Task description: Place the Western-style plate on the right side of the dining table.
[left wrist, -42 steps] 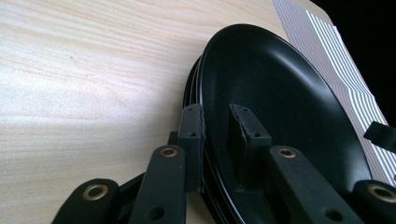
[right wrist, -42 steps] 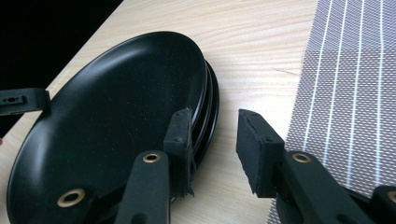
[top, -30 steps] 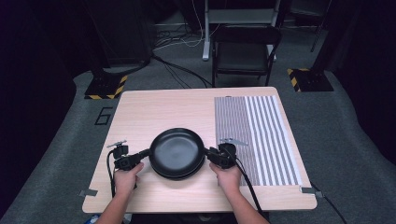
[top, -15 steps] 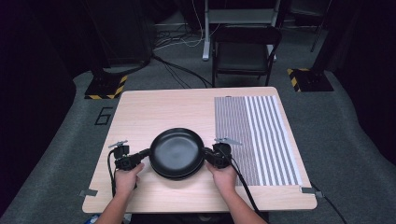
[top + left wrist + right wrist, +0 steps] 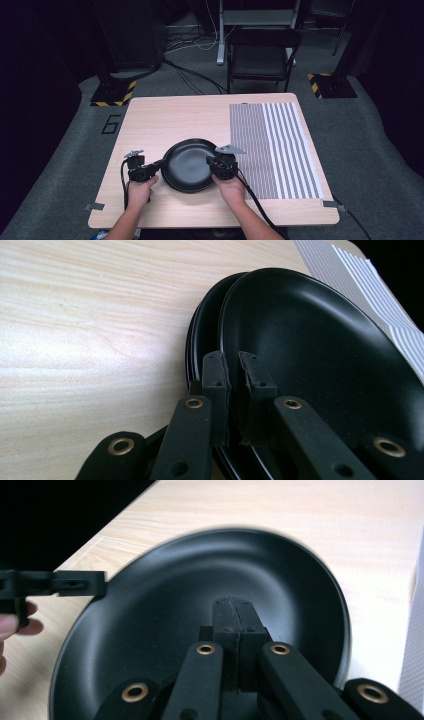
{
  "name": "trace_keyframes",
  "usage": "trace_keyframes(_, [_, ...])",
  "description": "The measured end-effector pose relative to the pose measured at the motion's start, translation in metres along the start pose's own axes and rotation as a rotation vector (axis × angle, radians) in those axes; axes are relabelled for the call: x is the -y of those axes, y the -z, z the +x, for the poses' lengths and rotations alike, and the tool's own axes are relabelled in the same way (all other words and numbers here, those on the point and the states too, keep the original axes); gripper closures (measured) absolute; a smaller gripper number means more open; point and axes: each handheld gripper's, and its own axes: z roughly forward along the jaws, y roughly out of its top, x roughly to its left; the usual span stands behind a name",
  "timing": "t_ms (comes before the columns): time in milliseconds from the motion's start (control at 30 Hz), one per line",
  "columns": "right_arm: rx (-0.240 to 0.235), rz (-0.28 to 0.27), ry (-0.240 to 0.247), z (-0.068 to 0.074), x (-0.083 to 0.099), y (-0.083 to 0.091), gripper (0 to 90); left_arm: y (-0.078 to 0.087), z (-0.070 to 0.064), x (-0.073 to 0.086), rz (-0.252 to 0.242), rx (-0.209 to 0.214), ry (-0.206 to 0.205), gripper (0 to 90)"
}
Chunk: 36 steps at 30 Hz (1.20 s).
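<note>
High view: black plate (image 5: 189, 165) near table's (image 5: 165, 120) front edge.

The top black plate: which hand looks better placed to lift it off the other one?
Probably the left. The left gripper pinches the top plate's rim alone, the lower plate outside its jaws. What the right gripper grips is unclear.

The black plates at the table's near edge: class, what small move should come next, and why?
Probably lift the top plate slightly. The left gripper pinches its rim, with a second plate showing beneath; the right gripper looks shut over the opposite rim, so both sides seem held.
</note>
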Motion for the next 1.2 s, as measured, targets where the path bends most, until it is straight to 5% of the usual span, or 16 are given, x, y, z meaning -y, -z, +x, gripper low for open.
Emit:
trace_keyframes(67, [0.023, -0.004, 0.009, -0.002, -0.002, 0.004, 80.4, 0.0, 0.003, -0.001, -0.007, 0.014, 0.015, 83.7])
trace_keyframes(233, [0.097, -0.002, -0.098, -0.035, 0.007, 0.009, 66.6, 0.0, 0.005, 0.0, -0.019, 0.025, 0.028, 83.8])
trace_keyframes(300, [0.092, 0.01, -0.138, -0.041, 0.012, 0.009, 65.9, -0.001, 0.005, 0.0, -0.019, 0.028, 0.032, 83.9])
trace_keyframes(400, [0.077, 0.02, -0.168, -0.045, 0.015, 0.008, 65.6, -0.001, 0.006, 0.0, -0.016, 0.033, 0.043, 83.9])
trace_keyframes(433, [0.051, 0.03, -0.216, -0.047, 0.018, 0.006, 65.9, -0.001, 0.006, 0.0, -0.015, 0.035, 0.048, 84.0])
trace_keyframes(600, [0.001, 0.055, -0.307, -0.053, 0.023, 0.0, 70.6, -0.003, 0.007, 0.0, -0.019, 0.053, 0.041, 84.1])
trace_keyframes(700, [0.007, 0.057, -0.336, -0.052, 0.024, -0.003, 73.2, -0.004, 0.005, 0.001, -0.017, 0.059, 0.051, 84.1])
trace_keyframes(933, [-0.025, 0.055, -0.5, -0.063, 0.02, 0.0, 80.3, -0.008, 0.001, 0.001, -0.015, 0.055, 0.036, 84.0])
trace_keyframes(1200, [-0.01, 0.038, -0.488, -0.071, 0.011, 0.001, 81.0, -0.017, -0.003, -0.003, -0.007, 0.067, 0.052, 83.8])
